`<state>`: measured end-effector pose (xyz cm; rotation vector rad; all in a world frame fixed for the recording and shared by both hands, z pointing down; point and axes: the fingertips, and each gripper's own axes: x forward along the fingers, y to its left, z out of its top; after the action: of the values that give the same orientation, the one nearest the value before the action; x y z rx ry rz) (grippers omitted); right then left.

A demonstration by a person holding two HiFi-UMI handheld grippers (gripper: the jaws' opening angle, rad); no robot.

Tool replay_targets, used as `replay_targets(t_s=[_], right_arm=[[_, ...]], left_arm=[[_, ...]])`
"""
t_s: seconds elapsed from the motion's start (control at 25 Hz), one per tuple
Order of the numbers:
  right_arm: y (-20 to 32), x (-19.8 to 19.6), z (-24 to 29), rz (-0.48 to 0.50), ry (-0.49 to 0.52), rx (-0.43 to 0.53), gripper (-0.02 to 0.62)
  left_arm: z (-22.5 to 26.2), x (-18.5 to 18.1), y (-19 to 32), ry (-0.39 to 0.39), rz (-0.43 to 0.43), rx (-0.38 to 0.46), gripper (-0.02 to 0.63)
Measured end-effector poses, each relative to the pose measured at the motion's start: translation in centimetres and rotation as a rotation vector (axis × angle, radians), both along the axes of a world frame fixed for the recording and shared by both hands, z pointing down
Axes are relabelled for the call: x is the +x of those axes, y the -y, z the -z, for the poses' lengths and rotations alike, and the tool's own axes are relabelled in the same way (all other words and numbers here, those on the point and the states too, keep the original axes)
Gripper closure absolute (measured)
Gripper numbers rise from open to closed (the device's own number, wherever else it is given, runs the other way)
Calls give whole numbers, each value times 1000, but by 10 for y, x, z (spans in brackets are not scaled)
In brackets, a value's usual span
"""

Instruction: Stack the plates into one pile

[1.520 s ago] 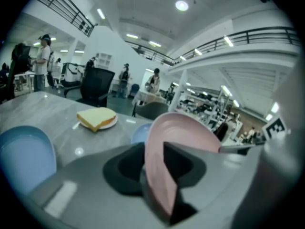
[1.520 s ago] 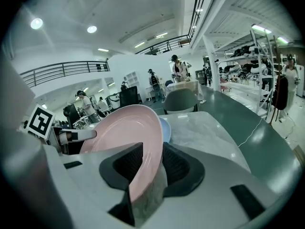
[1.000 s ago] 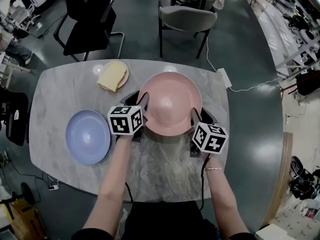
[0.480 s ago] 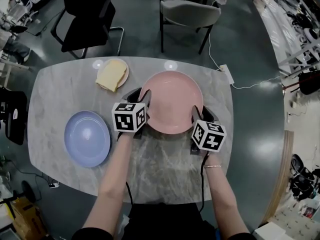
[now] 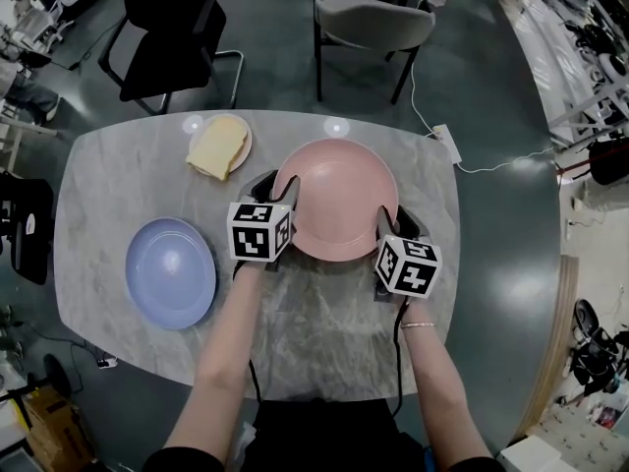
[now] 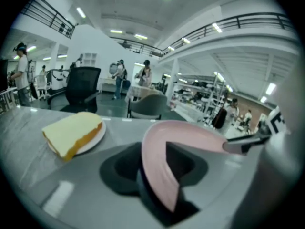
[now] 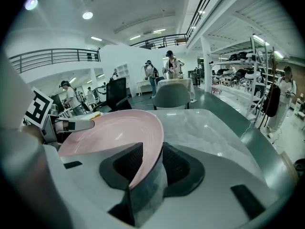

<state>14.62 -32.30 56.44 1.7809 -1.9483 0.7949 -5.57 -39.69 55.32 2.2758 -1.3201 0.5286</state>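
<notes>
The pink plate (image 5: 337,200) sits at the centre-back of the grey marbled worktop (image 5: 324,332), held between your two grippers at its near edge. It is not clear whether its base touches the marble. Your left gripper (image 5: 279,187) is at the plate's left rim, and its jaws are opening. The rim runs between them, with a gap showing on each side in the left gripper view. Your right gripper (image 5: 394,222) is at the plate's right rim, and its jaws are closed on that rim, the ridged pads (image 7: 127,162) against the plate on both faces. The blue plate (image 5: 170,270) lies flat on the worktop to your left, well apart from the pink one and nearer to you. Behind the left gripper, near the far edge, a small pale plate (image 5: 241,150) carries a yellow slab (image 5: 216,147). Beyond the worktop, a grey chair (image 5: 371,23) and a black chair (image 5: 167,18) stand on the dark floor (image 5: 491,96).
</notes>
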Motion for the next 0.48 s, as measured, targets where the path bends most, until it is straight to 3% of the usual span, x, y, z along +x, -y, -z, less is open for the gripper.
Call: replay_targets(t_s=[0.32,0.48], right_arm=[[1,-3,3,9,22,19,465],[4,-3,9,16,20,40,454]], left_arm=[[4,-9,3,19,22,21,419],[9,-13,4,-15,41,17,416]])
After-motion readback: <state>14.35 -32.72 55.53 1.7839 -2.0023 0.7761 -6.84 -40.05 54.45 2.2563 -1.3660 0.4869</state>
